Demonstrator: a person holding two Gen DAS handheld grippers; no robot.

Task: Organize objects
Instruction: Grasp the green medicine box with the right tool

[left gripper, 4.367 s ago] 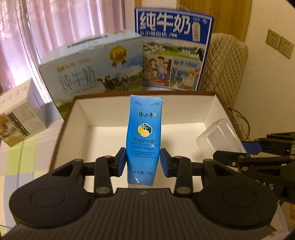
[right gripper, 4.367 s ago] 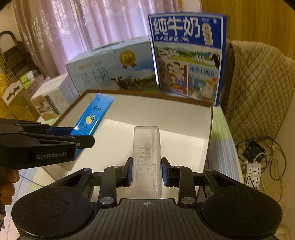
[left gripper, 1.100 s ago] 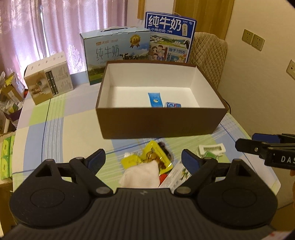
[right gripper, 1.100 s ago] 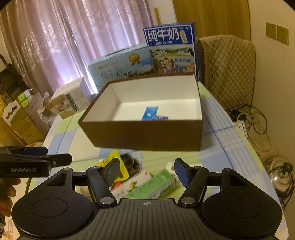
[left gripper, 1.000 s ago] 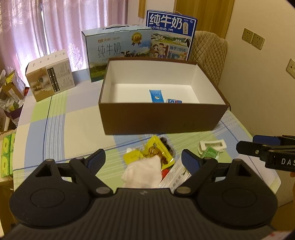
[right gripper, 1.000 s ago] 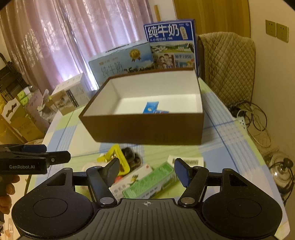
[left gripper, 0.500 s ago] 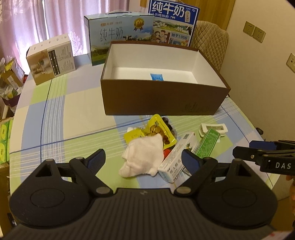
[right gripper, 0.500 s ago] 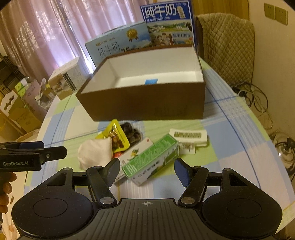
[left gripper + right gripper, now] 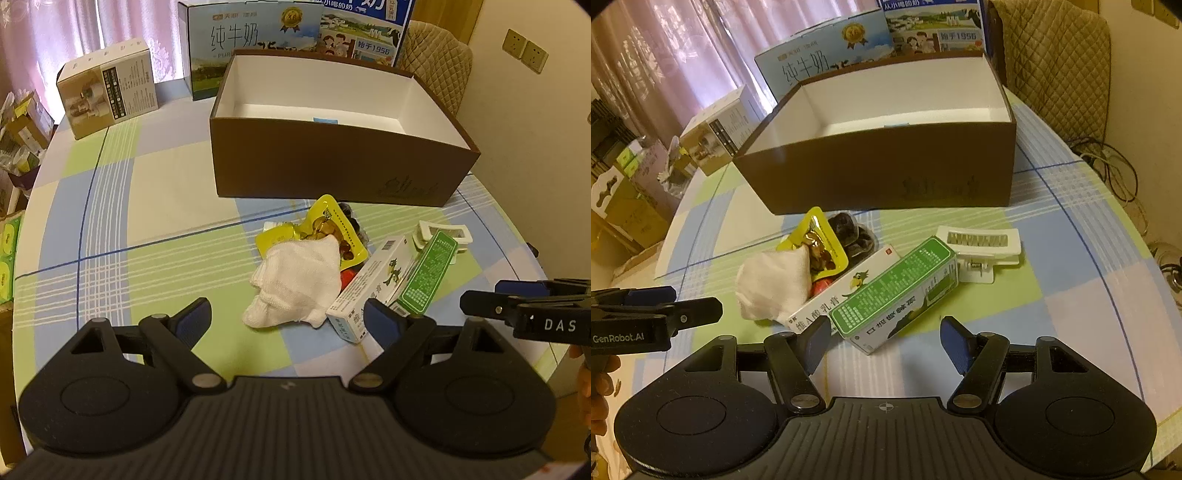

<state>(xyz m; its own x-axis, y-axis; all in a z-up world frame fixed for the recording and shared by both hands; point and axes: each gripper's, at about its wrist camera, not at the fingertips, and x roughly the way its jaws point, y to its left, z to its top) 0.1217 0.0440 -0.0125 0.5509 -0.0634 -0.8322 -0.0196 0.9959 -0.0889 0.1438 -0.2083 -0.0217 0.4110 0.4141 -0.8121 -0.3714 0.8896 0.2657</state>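
A brown box [image 9: 332,166] with a white inside stands on the table; a blue tube tip [image 9: 325,120] shows in it. In front lies a pile: a white cloth [image 9: 295,284], a yellow snack packet [image 9: 332,225], a white carton [image 9: 373,284], a green carton [image 9: 424,277] and a white clip [image 9: 443,232]. My left gripper [image 9: 284,321] is open and empty, just short of the cloth. My right gripper [image 9: 882,339] is open and empty, with the green carton [image 9: 894,291] just ahead of its jaws. The box [image 9: 886,173], cloth [image 9: 772,288] and clip [image 9: 979,247] show there too.
Two milk cartons [image 9: 255,33] stand behind the box. A small printed box [image 9: 107,92] sits at the far left. A padded chair [image 9: 436,70] stands behind the table. The checked tablecloth [image 9: 129,206] ends at a curved edge on the right.
Both grippers let go of the tube and the clear case in the box, opened, drew back and came down toward the pile in front of it.
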